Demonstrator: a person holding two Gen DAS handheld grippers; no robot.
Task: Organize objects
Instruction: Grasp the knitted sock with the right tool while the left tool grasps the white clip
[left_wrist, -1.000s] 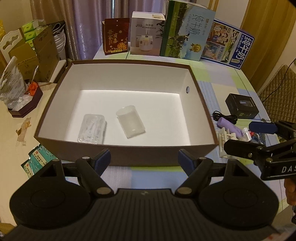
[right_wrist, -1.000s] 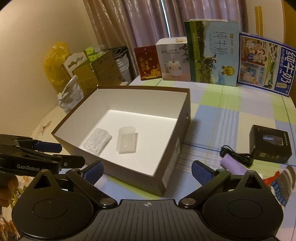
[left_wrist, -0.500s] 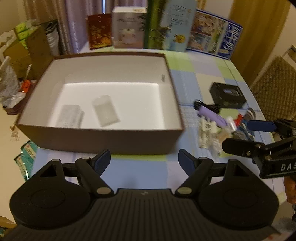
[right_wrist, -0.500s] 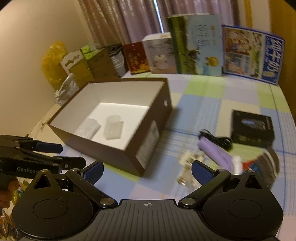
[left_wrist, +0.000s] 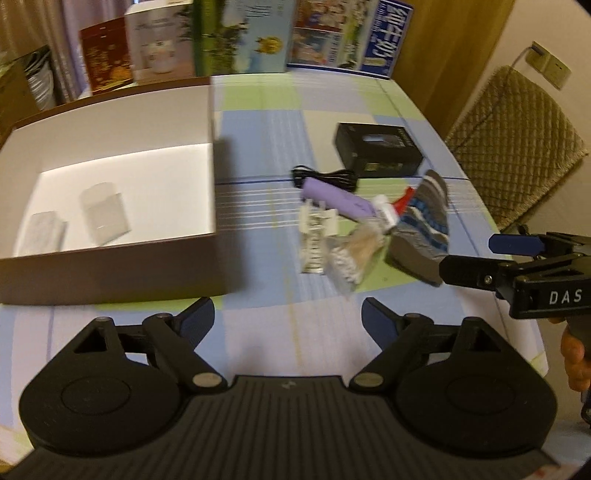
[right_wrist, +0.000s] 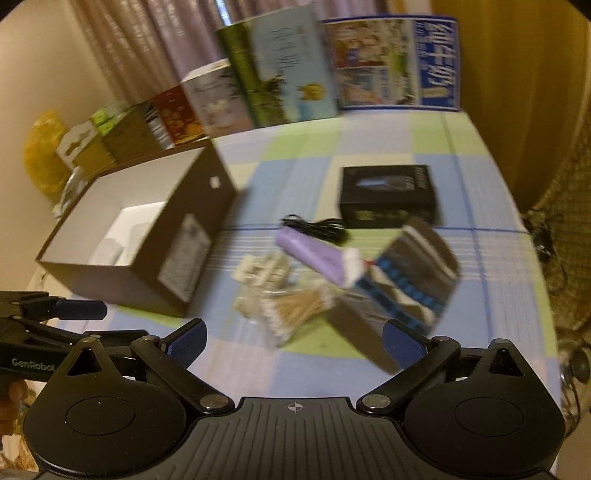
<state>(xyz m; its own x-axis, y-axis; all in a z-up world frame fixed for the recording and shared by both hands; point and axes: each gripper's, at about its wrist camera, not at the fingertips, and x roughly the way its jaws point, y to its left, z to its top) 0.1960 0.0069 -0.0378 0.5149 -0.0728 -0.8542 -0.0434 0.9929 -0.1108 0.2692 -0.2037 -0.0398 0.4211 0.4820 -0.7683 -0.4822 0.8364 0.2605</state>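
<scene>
A brown box (left_wrist: 110, 266) with a white inside sits at the left, holding two clear plastic packets (left_wrist: 105, 210). To its right lies a loose pile: a purple tube (left_wrist: 336, 199), a black cable (left_wrist: 325, 175), a white clip pack (left_wrist: 316, 236), a bag of cotton swabs (left_wrist: 354, 258) and a striped sock (left_wrist: 424, 229). My left gripper (left_wrist: 288, 317) hovers in front of the pile, its jaws opening with nothing between them. My right gripper (right_wrist: 294, 341) is open and empty just before the swabs (right_wrist: 295, 310) and the sock (right_wrist: 413, 280).
A small black box (left_wrist: 378, 147) sits behind the pile. Cartons and a printed panel (left_wrist: 243, 37) line the table's far edge. A woven chair (left_wrist: 517, 147) stands off the right side. A hand (left_wrist: 574, 354) holds the right gripper's handle.
Both views have swung from the brown box rightward to the pile, which is now nearer. The left jaws stand wider apart. The pictures are blurred by motion.
</scene>
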